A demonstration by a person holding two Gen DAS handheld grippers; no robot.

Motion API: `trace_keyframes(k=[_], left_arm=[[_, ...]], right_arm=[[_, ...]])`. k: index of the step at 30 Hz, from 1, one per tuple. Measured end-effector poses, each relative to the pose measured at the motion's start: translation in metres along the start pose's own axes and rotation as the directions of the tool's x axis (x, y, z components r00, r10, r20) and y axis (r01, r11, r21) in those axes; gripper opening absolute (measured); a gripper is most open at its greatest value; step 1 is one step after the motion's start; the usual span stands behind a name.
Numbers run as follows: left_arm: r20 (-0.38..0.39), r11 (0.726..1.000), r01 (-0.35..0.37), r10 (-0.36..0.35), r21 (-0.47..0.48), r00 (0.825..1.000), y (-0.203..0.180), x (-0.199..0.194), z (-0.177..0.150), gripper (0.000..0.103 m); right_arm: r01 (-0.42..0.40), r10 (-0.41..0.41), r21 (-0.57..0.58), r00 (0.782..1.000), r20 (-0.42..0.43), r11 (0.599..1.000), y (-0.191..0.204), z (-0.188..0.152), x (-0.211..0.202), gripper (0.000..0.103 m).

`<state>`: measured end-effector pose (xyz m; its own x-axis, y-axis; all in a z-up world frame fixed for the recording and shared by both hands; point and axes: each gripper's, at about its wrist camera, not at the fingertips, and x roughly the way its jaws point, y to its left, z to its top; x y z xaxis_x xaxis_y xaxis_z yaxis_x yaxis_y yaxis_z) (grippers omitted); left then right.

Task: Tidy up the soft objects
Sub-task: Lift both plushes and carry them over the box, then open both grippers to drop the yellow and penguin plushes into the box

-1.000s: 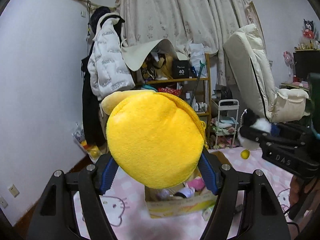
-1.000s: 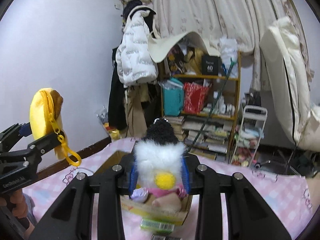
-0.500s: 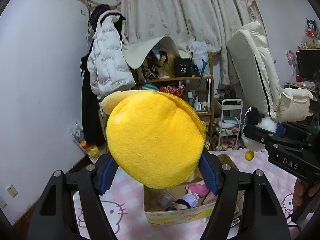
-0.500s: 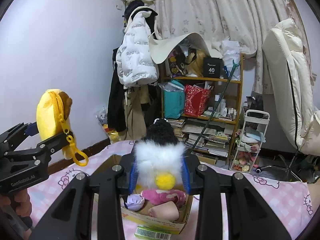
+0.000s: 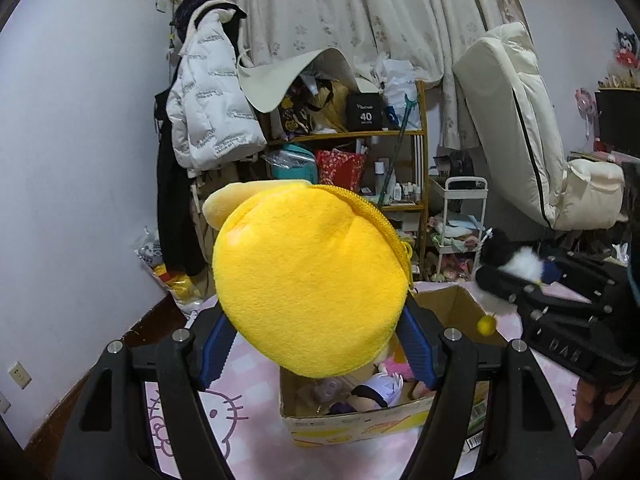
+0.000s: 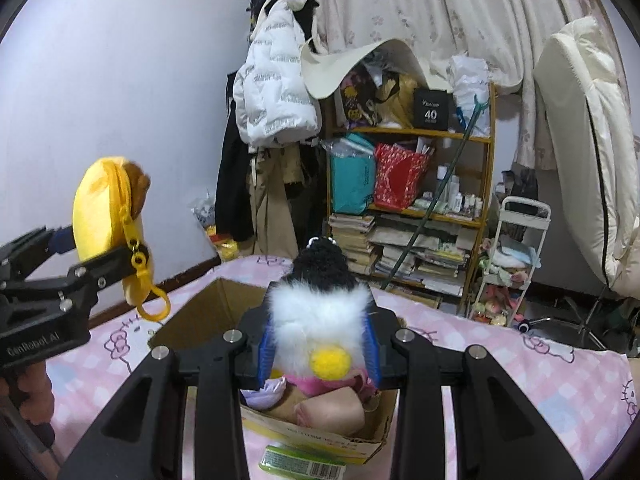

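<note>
Left gripper (image 5: 312, 344): jaws clamped on a round yellow plush pouch (image 5: 310, 280), blue pads pressing its two sides; zipper runs along its upper right edge. In the right wrist view the same gripper (image 6: 76, 256) stands at far left, the pouch (image 6: 106, 216) seen edge-on with a yellow clip (image 6: 150, 300) hanging from it.

Right gripper (image 6: 318, 340): jaws closed tight on a small fluffy toy (image 6: 318, 320), white fur below, black woolly top, yellow ball at the front. From the left wrist view this gripper (image 5: 516, 276) sits to the right, toy (image 5: 518, 264) between its fingers.

Below and just beyond both grippers: open cardboard box (image 5: 356, 426), flaps up, holding soft toys, among them a pink one (image 6: 332, 384) and a pale purple one (image 5: 382, 388). The box (image 6: 192, 312) rests on a pink checked sheet (image 6: 480, 356) with cat-face prints. A green packet (image 6: 304, 462) lies against its near side.

Further off: cluttered wooden shelf (image 6: 416, 184), white puffer jacket (image 6: 276, 92) hanging to its left, floral curtain (image 5: 360, 20) behind, cream mattress (image 5: 516, 120) leaning to the right.
</note>
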<state>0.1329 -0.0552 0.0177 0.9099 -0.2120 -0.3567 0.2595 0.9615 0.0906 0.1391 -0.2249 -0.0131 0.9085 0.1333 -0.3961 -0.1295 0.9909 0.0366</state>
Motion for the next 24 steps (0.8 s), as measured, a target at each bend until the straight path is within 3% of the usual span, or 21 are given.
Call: trace_keyframes(k=[24], left_arm=[[-0.198,1.000,0.000,0.000,-0.001,0.980,0.000,0.068,-0.031,0.073]], right_arm=[[-0.031,0.037,0.045,0.990,-0.134,0.999,-0.010,-0.038,0.042,0.037]])
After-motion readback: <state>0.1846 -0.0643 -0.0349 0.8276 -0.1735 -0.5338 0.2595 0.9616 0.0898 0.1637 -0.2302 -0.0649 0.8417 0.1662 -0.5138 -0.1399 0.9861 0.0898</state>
